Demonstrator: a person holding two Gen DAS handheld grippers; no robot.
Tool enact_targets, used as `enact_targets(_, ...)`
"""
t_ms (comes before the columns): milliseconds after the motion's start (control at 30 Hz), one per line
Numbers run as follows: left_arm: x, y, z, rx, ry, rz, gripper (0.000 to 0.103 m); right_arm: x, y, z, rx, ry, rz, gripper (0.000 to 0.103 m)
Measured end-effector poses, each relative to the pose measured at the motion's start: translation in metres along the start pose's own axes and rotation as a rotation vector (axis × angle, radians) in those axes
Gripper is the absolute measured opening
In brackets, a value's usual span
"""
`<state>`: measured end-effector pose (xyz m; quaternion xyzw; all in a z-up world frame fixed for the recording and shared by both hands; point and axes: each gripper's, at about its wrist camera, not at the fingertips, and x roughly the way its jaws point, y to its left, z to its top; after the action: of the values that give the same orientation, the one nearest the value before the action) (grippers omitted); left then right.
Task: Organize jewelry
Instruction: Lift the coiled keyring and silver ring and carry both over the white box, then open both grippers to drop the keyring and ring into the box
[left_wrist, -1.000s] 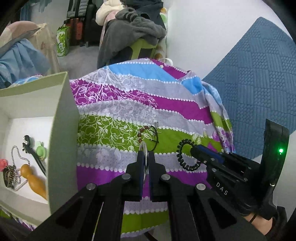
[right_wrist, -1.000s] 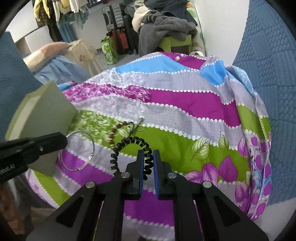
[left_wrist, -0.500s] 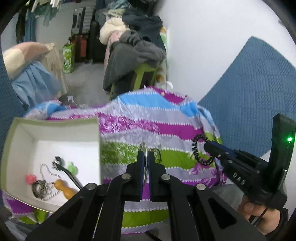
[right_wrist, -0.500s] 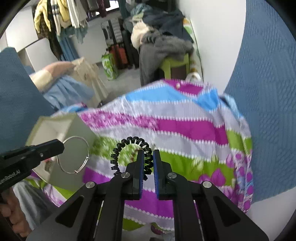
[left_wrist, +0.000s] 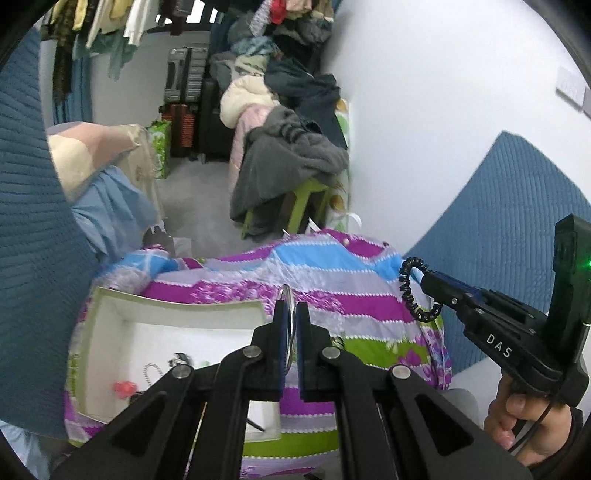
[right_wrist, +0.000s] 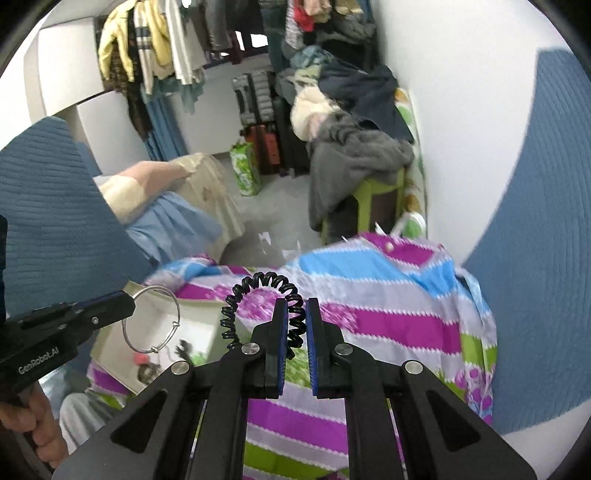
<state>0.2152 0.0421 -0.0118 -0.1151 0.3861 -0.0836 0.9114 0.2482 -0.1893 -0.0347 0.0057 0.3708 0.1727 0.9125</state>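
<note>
We hold one piece in each hand. Our left gripper (left_wrist: 289, 328) is clamped on the rim of a thin silver bangle (right_wrist: 151, 319), which hangs in the air above the open white box (left_wrist: 110, 317). Our right gripper (right_wrist: 294, 328) is pinched shut on a black coil hair tie (right_wrist: 264, 295), the loop arching up and to the left of the fingers, well clear of the striped cloth (right_wrist: 369, 325) below.

The bangle looks light and stiff: a hard wire hoop that will not sag, but smooth metal (and so likely slippery between flat pads). We grip it at one point on the rim, edge-on, which seems the sensible place; it could swivel in the grip if swung fast, and the small sliding knots on its lower arc might catch on the box wall.

The hair tie is the opposite, soft and springy. It should bounce and dangle when we move it, and it will probably drop without fuss once let go. Taking it across a few coils, as now, keeps it from stretching out of the fingers.

The box already holds some pieces: a red bit (left_wrist: 125, 388), a chain (left_wrist: 149, 373) and something dark we cannot make out. We judge both held pieces are bound for it, with the bangle nearer.
</note>
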Motion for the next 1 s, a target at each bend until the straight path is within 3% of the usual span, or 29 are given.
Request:
enact_targets(367, -0.024, 0.068, -0.015, -0.075, -0.002, 0.048, 0.002, 0.022, 0.074, 0.003, -0.085, 0.035, 0.100, 0.007)
enact_targets(767, 0.022, 0.135, -0.067, -0.153, 0.125, 0.067, 0.002, 0.092, 0.137, -0.048, -0.170, 0.216, 0.131, 0.007)
enact_targets(1000, 0.048, 0.158, -0.087, -0.187, 0.185, 0.069, 0.002, 0.124, 0.150, -0.081, -0.216, 0.317, 0.126, 0.007)
